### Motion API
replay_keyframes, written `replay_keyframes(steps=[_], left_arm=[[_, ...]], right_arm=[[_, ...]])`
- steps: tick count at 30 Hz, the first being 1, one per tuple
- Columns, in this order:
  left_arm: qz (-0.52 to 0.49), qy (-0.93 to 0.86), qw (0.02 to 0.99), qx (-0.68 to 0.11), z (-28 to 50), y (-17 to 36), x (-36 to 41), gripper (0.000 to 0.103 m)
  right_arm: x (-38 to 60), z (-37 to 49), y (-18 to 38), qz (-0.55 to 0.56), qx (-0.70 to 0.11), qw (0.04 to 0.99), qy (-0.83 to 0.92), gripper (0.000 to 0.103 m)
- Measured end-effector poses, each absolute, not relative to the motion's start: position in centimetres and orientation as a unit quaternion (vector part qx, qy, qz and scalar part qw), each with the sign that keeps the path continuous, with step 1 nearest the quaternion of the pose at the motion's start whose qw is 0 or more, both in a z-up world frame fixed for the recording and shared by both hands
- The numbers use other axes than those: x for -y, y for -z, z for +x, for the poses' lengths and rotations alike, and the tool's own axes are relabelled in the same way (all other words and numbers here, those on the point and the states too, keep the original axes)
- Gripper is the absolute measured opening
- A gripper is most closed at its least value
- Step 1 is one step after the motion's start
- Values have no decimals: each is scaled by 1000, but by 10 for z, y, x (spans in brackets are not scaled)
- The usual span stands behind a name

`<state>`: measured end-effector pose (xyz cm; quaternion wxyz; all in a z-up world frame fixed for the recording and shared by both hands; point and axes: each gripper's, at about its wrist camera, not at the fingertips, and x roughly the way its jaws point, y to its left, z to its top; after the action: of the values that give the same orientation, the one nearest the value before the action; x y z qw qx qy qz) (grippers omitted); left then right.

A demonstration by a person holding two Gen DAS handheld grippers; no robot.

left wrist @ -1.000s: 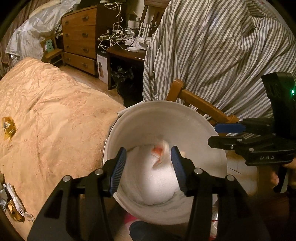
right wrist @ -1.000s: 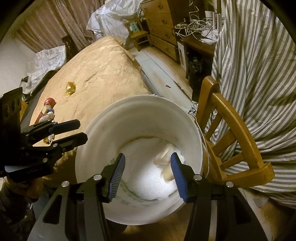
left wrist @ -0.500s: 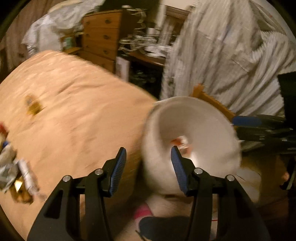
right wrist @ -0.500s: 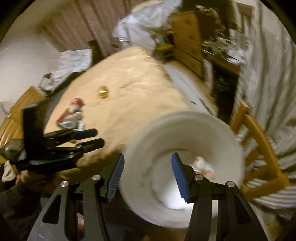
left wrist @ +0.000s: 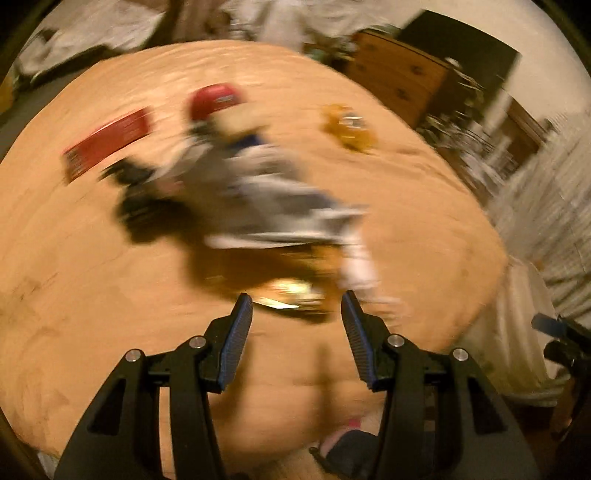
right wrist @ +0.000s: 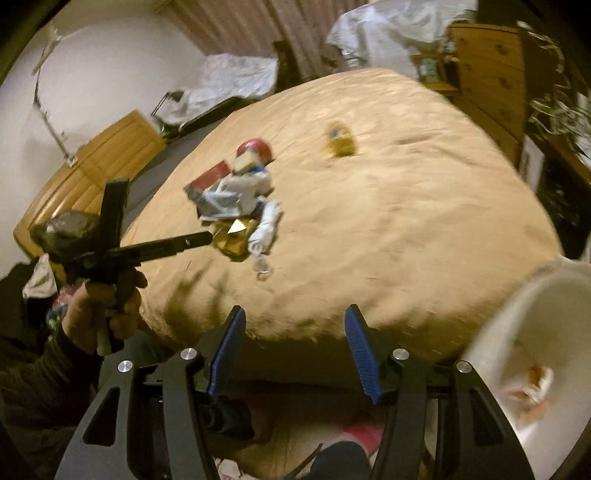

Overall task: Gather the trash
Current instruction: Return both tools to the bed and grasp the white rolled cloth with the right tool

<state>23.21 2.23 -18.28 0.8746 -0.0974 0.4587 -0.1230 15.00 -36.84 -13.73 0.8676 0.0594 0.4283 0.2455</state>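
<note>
Left gripper: jaws apart, empty, above the bed, near the trash pile.
Right gripper: jaws apart after just opening further, empty, over the bed edge.
Trash pile: wrappers, mid-bed, blurred.
Gold wrapper: lies apart, farther back.
Bucket: white, beside the bed at right, scraps inside.

A tan-quilted bed fills the frame centre, a wooden chest of drawers upper right, pinkish-brown curtains at top, a white wall upper left.
</note>
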Motion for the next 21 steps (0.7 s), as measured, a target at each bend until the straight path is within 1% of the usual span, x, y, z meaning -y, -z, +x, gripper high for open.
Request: replay_keyframes(steps=[3,5,9,12,14,15,16,17,18,21], left_arm=[[-106,103,871,-469,238,198,-41,48],[-108,103,865,-479,247,207,-46,48],[-107,102,863,-484,257,219,-49,48],[-115,98,864,-480,254,219,-60,48],[-114,89,866,-478,249,219,-71,48],[-116,86,866,-478,247,219,-77,51],[-119,78,867,-478,243,220,-86,55],[-119,68,869,-476,240,220,-95,63],[-118,60,871,-473,237,219,-99,69],[-121,41,875,-467,232,219,-121,75]], right_arm=[[332,174,157,56,-442,857,-260,57],[306,195,169,56,-451,848,-272,53],[272,241,186,54,-456,844,-277,52],[239,272,199,5,-453,853,-259,50],[221,286,212,-8,-464,848,-256,48],[213,293,218,-8,-467,846,-258,48],[209,296,220,-6,-468,845,-260,43],[202,297,221,-2,-469,843,-265,38],[190,297,220,1,-469,837,-283,37],[157,289,218,-5,-465,821,-333,35]])
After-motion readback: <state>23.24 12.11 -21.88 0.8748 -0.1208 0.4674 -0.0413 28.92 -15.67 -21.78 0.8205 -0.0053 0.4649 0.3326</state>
